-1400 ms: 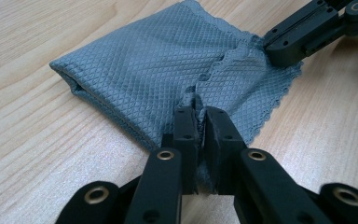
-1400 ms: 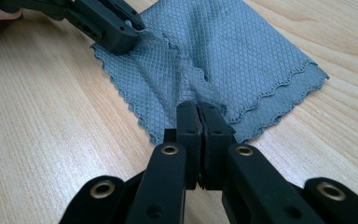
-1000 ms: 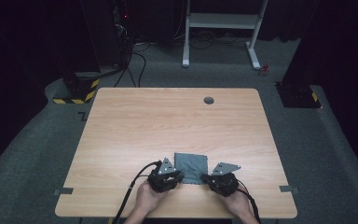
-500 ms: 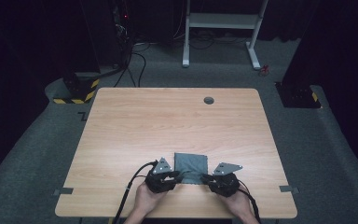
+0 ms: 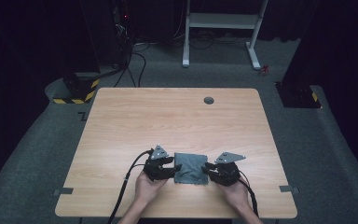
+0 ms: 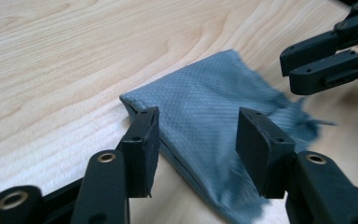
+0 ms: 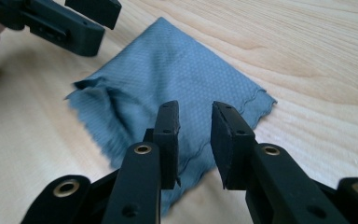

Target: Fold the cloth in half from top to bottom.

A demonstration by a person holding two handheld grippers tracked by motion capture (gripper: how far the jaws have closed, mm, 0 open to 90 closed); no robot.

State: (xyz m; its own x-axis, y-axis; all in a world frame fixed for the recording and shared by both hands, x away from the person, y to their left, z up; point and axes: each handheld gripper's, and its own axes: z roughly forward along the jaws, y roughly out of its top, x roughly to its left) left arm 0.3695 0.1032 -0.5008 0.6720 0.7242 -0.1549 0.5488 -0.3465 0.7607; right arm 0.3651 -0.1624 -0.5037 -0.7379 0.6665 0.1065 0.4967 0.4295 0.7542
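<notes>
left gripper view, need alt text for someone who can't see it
A folded blue-grey woven cloth lies on a light wooden table, between the left gripper's two open black jaws, which have just been opening and do not press on it. The right gripper reaches in at the upper right, over the cloth's frayed far edge.

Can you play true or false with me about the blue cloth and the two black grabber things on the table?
1. The folded grey-blue cloth lies on the light wooden table. True.
2. The left gripper is clamped shut on the cloth. False: its jaws have just been opening and stand apart, with the cloth lying loose between them.
3. The right gripper sits at the cloth's frayed edge with its jaws apart. True.
4. The cloth is bright red. False: it is grey-blue.
5. A small dark round hole is in the table's far side. True.
</notes>
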